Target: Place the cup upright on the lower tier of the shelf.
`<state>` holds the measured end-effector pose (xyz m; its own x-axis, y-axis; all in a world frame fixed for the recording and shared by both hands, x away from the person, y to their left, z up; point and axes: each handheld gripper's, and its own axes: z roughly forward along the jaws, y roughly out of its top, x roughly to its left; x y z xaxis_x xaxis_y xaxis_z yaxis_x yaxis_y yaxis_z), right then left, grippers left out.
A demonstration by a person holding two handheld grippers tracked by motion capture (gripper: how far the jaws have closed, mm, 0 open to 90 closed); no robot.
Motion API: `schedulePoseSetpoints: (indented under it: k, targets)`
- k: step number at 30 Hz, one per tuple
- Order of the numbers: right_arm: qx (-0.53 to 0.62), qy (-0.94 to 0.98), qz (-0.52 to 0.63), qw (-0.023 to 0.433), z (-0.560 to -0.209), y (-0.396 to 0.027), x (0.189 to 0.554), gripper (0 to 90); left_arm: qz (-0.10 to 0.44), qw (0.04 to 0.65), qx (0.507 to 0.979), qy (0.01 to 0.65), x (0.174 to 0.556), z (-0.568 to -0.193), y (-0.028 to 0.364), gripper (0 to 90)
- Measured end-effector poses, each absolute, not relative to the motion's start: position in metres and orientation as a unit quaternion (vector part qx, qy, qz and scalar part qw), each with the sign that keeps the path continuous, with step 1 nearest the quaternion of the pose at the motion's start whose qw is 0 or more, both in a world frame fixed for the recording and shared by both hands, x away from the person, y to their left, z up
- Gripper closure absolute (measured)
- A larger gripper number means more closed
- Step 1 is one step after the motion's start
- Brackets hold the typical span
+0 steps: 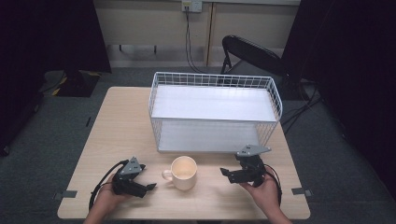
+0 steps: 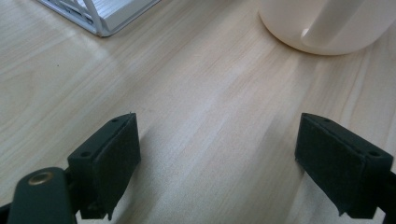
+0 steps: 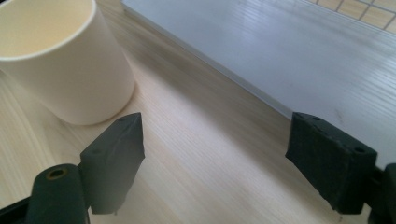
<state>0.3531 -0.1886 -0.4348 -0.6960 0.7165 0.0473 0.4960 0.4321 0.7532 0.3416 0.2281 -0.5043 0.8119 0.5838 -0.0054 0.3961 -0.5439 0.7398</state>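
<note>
High view: cream mug (image 1: 183,172) upright near the tabletop's (image 1: 121,126) front edge, handle pointing left, between left gripper (image 1: 148,187) and right gripper (image 1: 225,174); white wire basket (image 1: 215,112) behind.

Left gripper view: jaws spread wide over bare wood, mug base (image 2: 322,23) ahead.

Right gripper view: jaws wide apart, empty; mug (image 3: 65,60) beside left jaw.

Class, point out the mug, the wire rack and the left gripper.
mug (image 1: 183,173): high view, on its side wall.
wire rack (image 1: 215,80): high view, on its back rim.
left gripper (image 1: 148,188): high view, midway between its fingertips.
</note>
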Motion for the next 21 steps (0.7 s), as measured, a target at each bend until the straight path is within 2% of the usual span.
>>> schedulePoseSetpoints:
  k: [21]
  targets:
    - [0.325,0.842,0.410,0.132,-0.411,-0.137,0.362,19.6,0.122,0.386,0.870,0.281,0.342,-0.504,0.228,13.6]
